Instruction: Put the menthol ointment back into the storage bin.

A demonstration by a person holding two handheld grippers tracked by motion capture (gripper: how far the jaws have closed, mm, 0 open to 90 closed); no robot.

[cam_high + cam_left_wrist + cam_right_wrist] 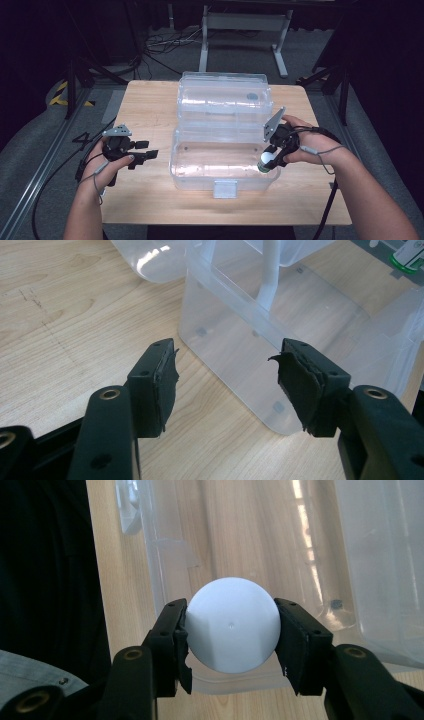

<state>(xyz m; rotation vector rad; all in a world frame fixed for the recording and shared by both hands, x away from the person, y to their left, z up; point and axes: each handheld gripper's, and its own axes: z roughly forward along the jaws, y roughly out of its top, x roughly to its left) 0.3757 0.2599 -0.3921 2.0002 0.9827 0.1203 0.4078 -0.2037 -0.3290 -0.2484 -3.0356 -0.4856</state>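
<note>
Over the near right corner of the clear storage box (220, 167), the right tool (270, 159) holds a white, round-topped object (233, 625), its jaws closed on opposite flanks of the dome. From the high view the object shows a green band below its white end, so it may be a small capped bottle rather than a ball; the view is too poor to settle this. Its surface looks smooth, hard and likely slippery, and it seems light, so the hold is best kept across the widest part, where the pads sit square and the curve cannot squirt out. The left tool (131, 150) hovers above the counter (145, 107) just beside the box's left wall, jaws spread wide with nothing between them; its worn pads (167, 385) show frayed edges, which may grip unevenly.

The box is thin, transparent plastic, probably light and apt to slide if nudged, with its lid (225, 95) hinged open and lying back toward the far side. The interior is bare, giving free room for lowering the object straight down. Constraints are the raised rim along the near right corner beneath the held object, the front latch (225, 189), and the counter's near edge close behind the box. Open wood lies on either side of the box for both hands.
</note>
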